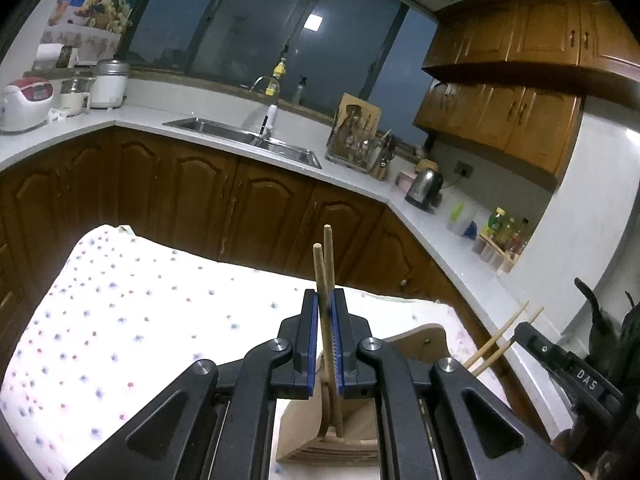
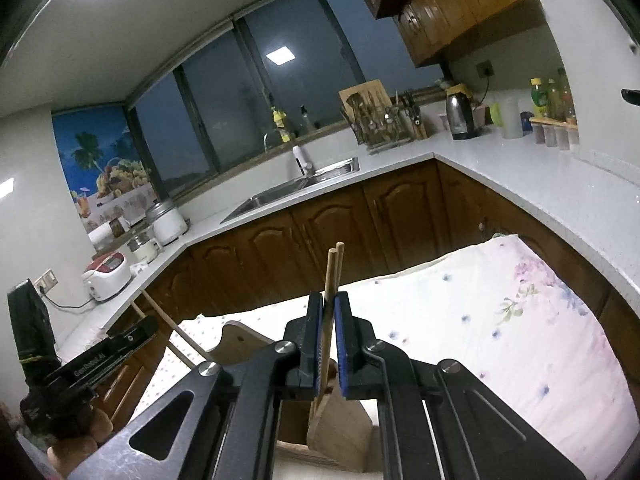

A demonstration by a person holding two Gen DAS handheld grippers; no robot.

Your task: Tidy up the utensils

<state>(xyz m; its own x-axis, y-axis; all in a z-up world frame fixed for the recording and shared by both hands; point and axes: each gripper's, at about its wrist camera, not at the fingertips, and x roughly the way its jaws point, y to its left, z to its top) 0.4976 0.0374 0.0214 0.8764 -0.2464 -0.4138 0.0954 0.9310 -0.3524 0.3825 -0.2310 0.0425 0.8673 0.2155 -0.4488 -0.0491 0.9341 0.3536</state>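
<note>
Left wrist view: my left gripper (image 1: pixel 325 300) has its fingers clamped on a pair of chopsticks (image 1: pixel 325 264), upright over the wooden holder (image 1: pixel 328 436) near the desk's near edge. My right gripper (image 2: pixel 329 304) clamps a second chopstick pair (image 2: pixel 334 268) over the same holder (image 2: pixel 340 432). Risk: the left pair is splayed, so one tip may miss a slot and jam; both grippers could collide. Legible writing: "DAS" (image 1: pixel 587 379), "GenRobot.AI" (image 2: pixel 89 367).
</note>
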